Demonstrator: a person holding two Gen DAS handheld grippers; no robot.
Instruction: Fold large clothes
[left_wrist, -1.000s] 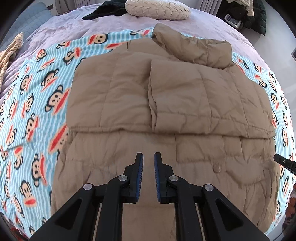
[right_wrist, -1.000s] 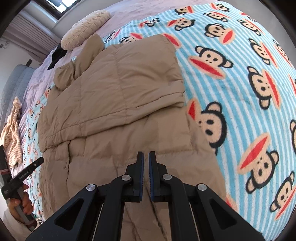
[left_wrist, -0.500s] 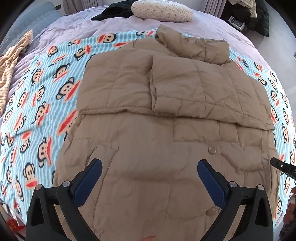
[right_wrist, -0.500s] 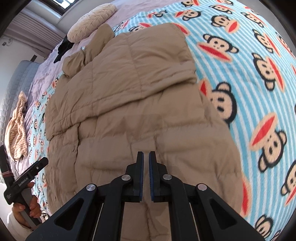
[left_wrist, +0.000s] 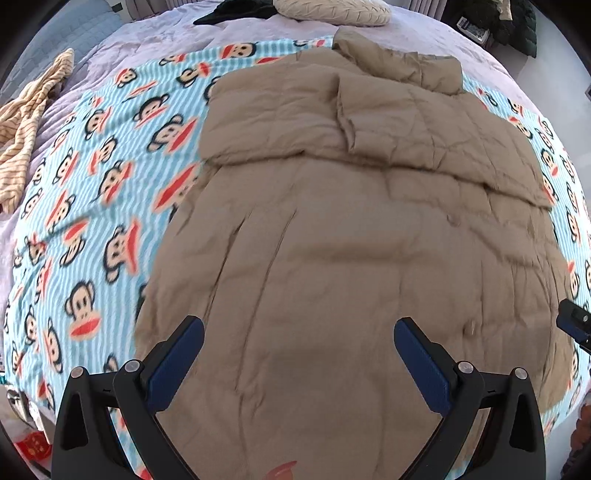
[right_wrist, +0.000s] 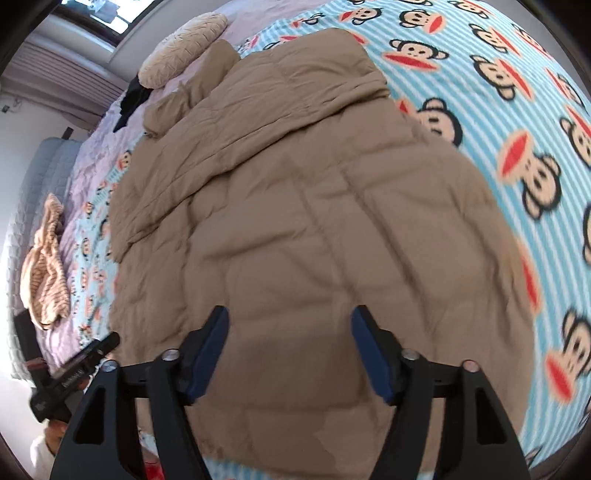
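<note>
A tan quilted puffer jacket (left_wrist: 351, 229) lies flat on the monkey-print blanket (left_wrist: 92, 192), sleeves folded across the chest, hood at the far end. It also fills the right wrist view (right_wrist: 314, 221). My left gripper (left_wrist: 299, 336) is open and empty, hovering over the jacket's hem end. My right gripper (right_wrist: 290, 325) is open and empty over the same lower part. The right gripper's tip (left_wrist: 572, 321) shows at the left view's right edge; the left gripper (right_wrist: 74, 373) shows at the right view's left edge.
A cream pillow (left_wrist: 332, 9) and dark clothes (left_wrist: 236, 13) lie at the head of the bed. A striped beige garment (left_wrist: 26, 122) lies on the lilac bedspread (left_wrist: 129, 44) at the left. The bed's near edge is below my grippers.
Both grippers have opened, left first, then right. Both have pulled back toward the jacket's hem, so more of the jacket shows.
</note>
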